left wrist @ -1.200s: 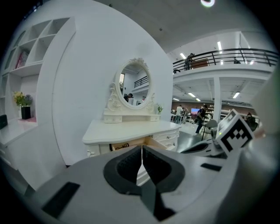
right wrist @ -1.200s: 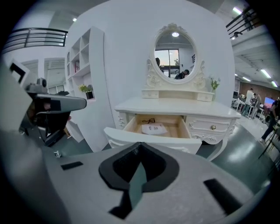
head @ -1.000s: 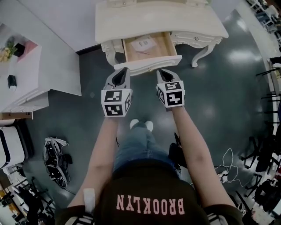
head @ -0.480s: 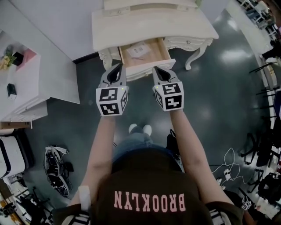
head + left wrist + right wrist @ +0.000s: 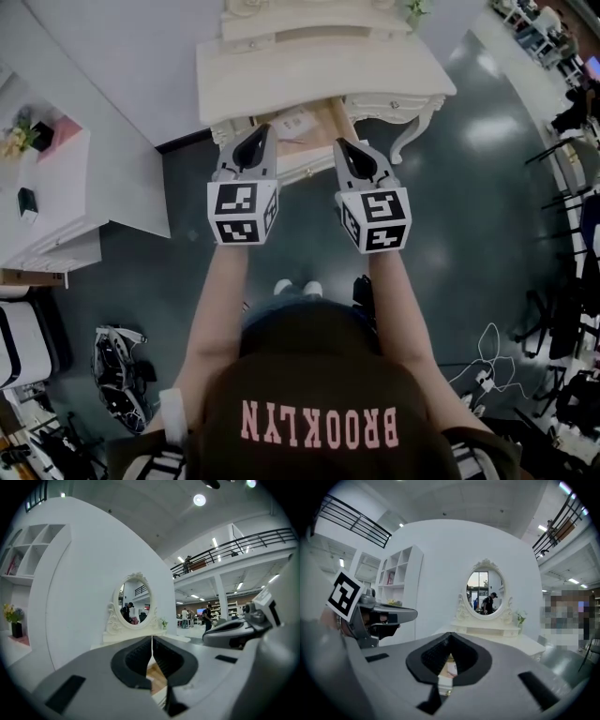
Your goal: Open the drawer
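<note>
The cream dressing table (image 5: 319,70) stands at the top of the head view, and its wooden drawer (image 5: 302,122) is pulled out from under the top. Papers lie inside the drawer. My left gripper (image 5: 262,128) and right gripper (image 5: 339,142) hover side by side above the drawer front, both shut and holding nothing. In the left gripper view the left gripper (image 5: 151,640) points level at the oval mirror (image 5: 136,603), and the drawer's wood (image 5: 157,678) shows below the jaws. The right gripper (image 5: 450,637) also faces the mirror (image 5: 486,592), with the drawer (image 5: 449,668) below it.
A white shelf unit (image 5: 56,187) stands to the left. A bag (image 5: 117,361) lies on the dark floor at lower left, and cables (image 5: 487,366) at lower right. The table's curved leg (image 5: 412,131) is just right of the right gripper. The person's feet (image 5: 292,287) are below the grippers.
Both grippers have risen from the drawer front's level to above it, still shut and side by side. The drawer stays pulled out.
</note>
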Demonstrator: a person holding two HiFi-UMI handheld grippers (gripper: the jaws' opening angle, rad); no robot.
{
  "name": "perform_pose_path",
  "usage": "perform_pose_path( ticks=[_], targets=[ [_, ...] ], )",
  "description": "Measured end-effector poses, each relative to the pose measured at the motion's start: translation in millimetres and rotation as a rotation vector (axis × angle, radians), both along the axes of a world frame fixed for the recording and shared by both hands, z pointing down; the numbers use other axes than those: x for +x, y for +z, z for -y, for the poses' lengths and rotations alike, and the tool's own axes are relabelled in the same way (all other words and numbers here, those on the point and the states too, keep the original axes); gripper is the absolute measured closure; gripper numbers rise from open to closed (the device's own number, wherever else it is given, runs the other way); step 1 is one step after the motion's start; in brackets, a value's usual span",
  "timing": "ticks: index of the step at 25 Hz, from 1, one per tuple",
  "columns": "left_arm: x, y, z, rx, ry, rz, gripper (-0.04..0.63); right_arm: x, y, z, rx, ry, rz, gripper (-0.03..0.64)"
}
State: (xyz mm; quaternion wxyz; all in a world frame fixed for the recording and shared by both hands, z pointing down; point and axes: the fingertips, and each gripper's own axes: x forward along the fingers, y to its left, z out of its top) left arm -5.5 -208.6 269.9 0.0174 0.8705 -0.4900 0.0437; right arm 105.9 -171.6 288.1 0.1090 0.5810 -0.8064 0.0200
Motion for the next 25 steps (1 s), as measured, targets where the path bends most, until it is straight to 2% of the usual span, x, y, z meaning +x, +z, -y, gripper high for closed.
perform_pose_path(
  ticks=[8,14,25],
  targets=[
    [8,-43,-4,0.118,0.022,0.001,0.586,12,-46,-6,0.143,0.022,-0.001,0.620],
    [8,-62,-7,0.170,0.025,0.001,0.586,12,-74,-13,0.219,0.016,0.013,0.620],
    [8,-69,-8,0.181,0.027,-0.013,0.586,13,-83,-17,0.232,0.011,0.022,0.620]
  ],
)
